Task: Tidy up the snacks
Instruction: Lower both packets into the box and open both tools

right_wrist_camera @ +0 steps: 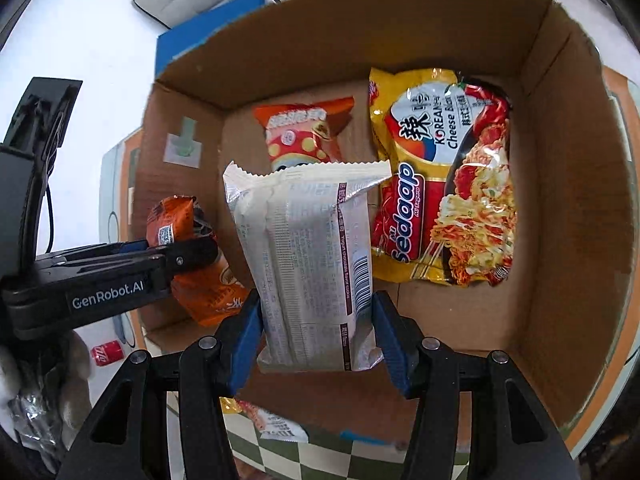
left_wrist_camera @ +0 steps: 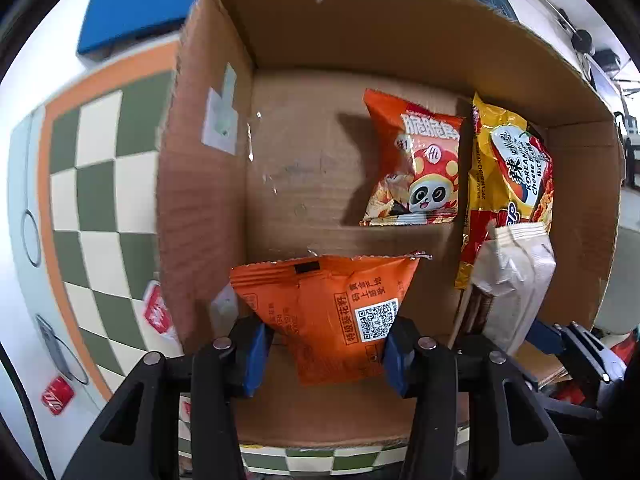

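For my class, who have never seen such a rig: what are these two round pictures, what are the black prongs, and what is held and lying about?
A person holds a two-finger tool in each hand; each picture comes from a camera on one tool. The left tool grips an orange packet; the right tool grips a white packet. Both are over a cardboard box on a chequered cloth. In the box lie a panda packet and yellow noodles.

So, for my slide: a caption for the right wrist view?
Right gripper holds a white cookie pack over the cardboard box.
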Tool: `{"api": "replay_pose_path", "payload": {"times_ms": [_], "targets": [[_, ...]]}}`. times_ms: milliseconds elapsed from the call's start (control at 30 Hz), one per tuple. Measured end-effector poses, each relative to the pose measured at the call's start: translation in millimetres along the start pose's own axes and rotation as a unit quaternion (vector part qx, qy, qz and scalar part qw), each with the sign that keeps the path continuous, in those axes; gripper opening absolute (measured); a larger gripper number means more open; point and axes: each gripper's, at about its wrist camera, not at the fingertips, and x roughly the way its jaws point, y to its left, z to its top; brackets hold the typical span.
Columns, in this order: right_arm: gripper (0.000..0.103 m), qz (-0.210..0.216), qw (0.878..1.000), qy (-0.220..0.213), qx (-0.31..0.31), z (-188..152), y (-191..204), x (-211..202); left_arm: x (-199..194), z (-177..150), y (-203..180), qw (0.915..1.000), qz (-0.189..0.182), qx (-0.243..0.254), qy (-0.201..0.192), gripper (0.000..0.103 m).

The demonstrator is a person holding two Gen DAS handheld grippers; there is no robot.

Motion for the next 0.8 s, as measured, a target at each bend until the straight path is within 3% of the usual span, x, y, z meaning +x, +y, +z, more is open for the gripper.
{"api": "replay_pose_path", "payload": {"times_ms": [67, 100, 133, 167, 200, 533, 700, 800], "targets": [[0.060, -0.003, 1.000, 0.016, 0.001, 3, -2, 7, 5, -1, 3, 0.9999, -0.006, -0.007, 0.007, 0.047], [0.065, -0.005, 1.000, 0.023, 0.003, 4, -2, 9, 6, -1, 3, 0.9999, -0.008, -0.011, 0.006, 0.055], [0.071, -0.011, 0.999, 0.031, -0.002, 6, -2, 11, 7, -2, 5, 0.9998, -0.011, -0.013, 0.005, 0.071], [0.090, -0.017, 0.999, 0.031, -0.005, 7, -1, 11, 6, -3, 6, 0.9998, -0.016, -0.013, 0.004, 0.079], [0.095, -0.025, 0.999, 0.030, -0.007, 7, -1, 10, 5, -3, 8, 0.9997, -0.018, -0.018, 0.001, 0.087], [0.098, -0.068, 0.997, -0.004, -0.024, 2, -1, -9, -18, -30, 9, 0.9983, -0.026, -0.026, -0.046, 0.089], [0.098, -0.091, 0.995, -0.021, -0.047, -10, -5, -14, -40, -52, 4, 0.9926, -0.037, -0.025, -0.113, 0.095], [0.098, -0.088, 0.994, -0.032, -0.057, -19, -7, -21, -53, -63, -1, 0.9896, -0.017, -0.026, -0.140, 0.095]]}}
